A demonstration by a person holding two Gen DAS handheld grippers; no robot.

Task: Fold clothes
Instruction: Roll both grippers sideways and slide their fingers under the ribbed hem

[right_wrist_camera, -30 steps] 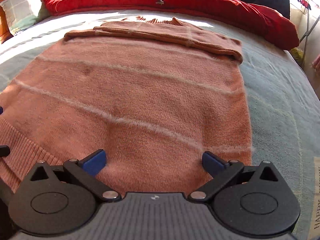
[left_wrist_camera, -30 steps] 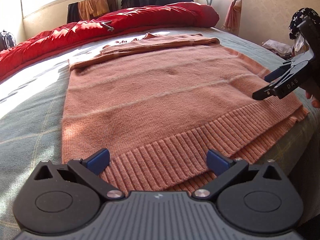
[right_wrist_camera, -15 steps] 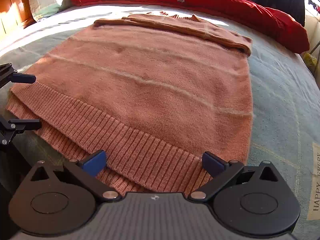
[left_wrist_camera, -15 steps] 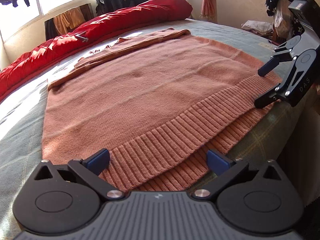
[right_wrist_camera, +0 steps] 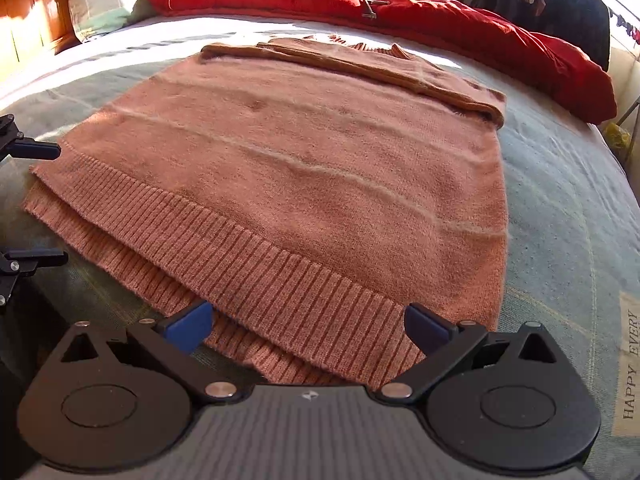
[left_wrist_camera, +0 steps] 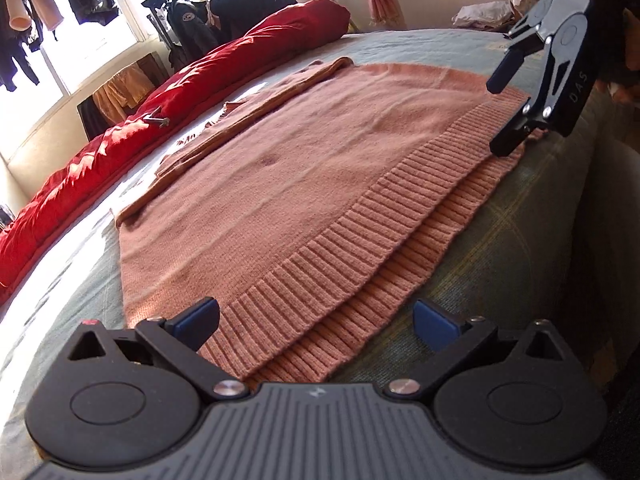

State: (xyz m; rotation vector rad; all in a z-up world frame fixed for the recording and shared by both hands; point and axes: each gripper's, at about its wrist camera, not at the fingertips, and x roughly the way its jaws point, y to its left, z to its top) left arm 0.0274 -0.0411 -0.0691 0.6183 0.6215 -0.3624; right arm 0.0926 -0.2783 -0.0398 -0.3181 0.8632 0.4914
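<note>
Knitwear first: a salmon-pink sweater (right_wrist_camera: 304,168) lies flat on the bed (right_wrist_camera: 560,208), its ribbed hem (right_wrist_camera: 280,264) toward the near edge and a second ribbed layer peeking out beneath it. At the far end both sleeves (right_wrist_camera: 360,64) are already laid across the chest, so the garment forms a tidy rectangle. By my reading the side folds are in place, and what is left is doubling the body over lengthwise.

Both tongs sit low at the near edge of the bed, pointing along the sweater. The left tongs (left_wrist_camera: 316,320) are spread wide over the left hem corner, gripping nothing. The right tongs (right_wrist_camera: 308,326) are likewise spread, straddling the right hem corner; in the left view they (left_wrist_camera: 508,108) hover just above the cloth.

A red duvet (right_wrist_camera: 400,12) lies along the far side.
</note>
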